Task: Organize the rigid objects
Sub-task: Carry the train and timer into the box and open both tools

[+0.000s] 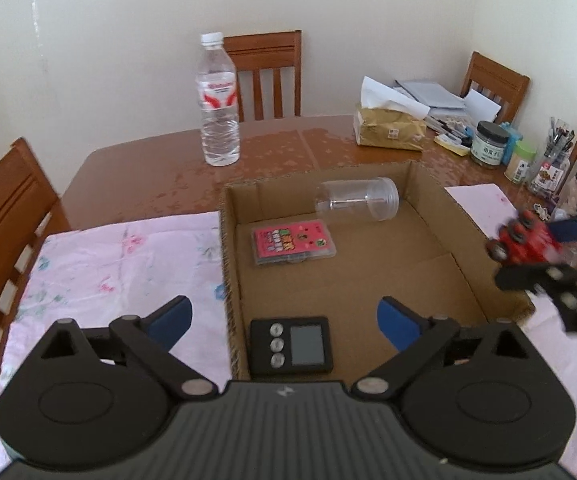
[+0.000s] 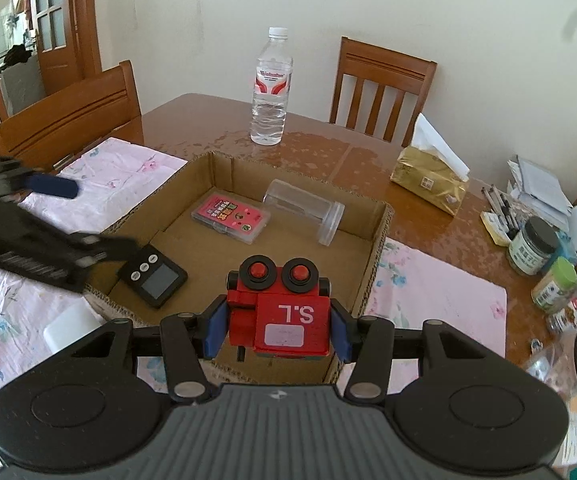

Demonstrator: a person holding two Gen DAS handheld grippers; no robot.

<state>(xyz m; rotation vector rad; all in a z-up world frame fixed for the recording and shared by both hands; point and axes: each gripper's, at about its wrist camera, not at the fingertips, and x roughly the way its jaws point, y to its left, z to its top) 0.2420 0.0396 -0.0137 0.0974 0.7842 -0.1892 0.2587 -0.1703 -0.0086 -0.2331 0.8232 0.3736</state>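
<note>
An open cardboard box sits on the table. Inside lie a clear plastic jar on its side, a pink card case and a black digital timer. My left gripper is open and empty above the timer at the box's near edge. My right gripper is shut on a red toy robot, held above the box's near right corner; it also shows in the left wrist view.
A water bottle stands behind the box. A tissue pack, jars, pens and papers crowd the table's right side. Pink floral cloth lies under the box. Wooden chairs surround the table.
</note>
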